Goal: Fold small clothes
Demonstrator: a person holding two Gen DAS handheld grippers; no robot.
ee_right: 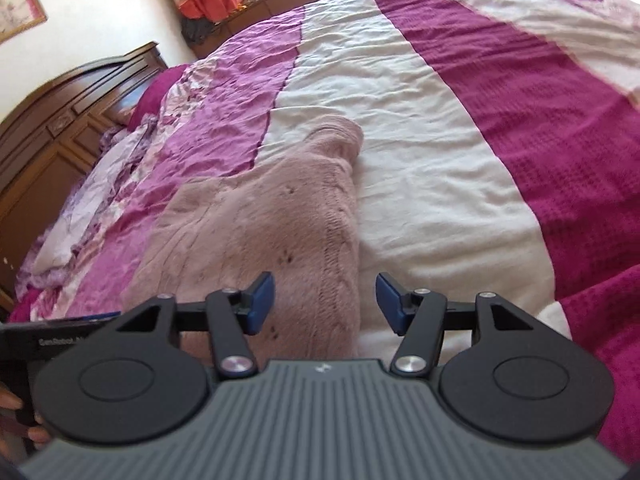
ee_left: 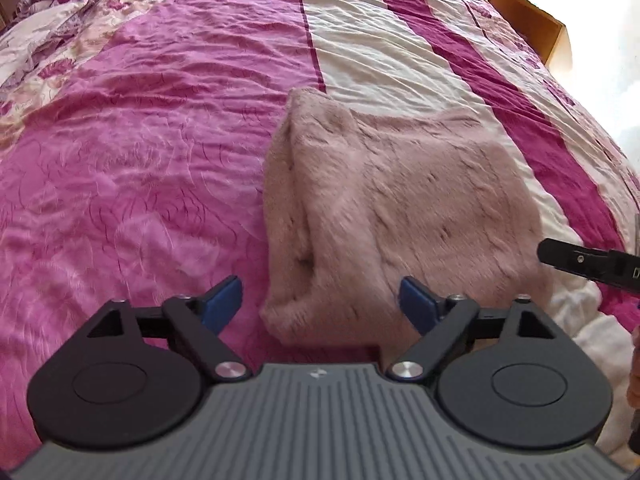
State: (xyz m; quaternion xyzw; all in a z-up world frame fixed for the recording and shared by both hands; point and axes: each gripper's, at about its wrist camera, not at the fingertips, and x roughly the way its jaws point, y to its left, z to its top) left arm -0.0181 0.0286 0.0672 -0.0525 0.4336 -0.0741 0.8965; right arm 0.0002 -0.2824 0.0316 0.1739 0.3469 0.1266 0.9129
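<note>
lying on the bedspread [ee_left: 140, 160] is a fuzzy pale pink sweater [ee_left: 392, 200], folded into a thick rough rectangle across the border of the magenta and white stripes. the left gripper [ee_left: 322, 300] hangs above the sweater's near edge with its blue-padded fingers [ee_left: 224, 300] spread wide and nothing between them. the right gripper [ee_right: 325, 302] is likewise spread apart and empty, poised over the near right side of the sweater [ee_right: 256, 232], one pad over the knit and the other over white bedspread [ee_right: 440, 160].

only the left wrist view shows the sweater's doubled-over left edge and a black tip of the other tool [ee_left: 588, 260] poking in from the right, beside the garment's right edge. only the right wrist view shows a narrow rolled part of the sweater reaching away toward the far side, a carved wooden headboard [ee_right: 68, 120] at left, a rumpled floral pillow [ee_right: 92, 184] near it, and a person's fingers [ee_right: 12, 404] around a black handle at the lower left corner.
</note>
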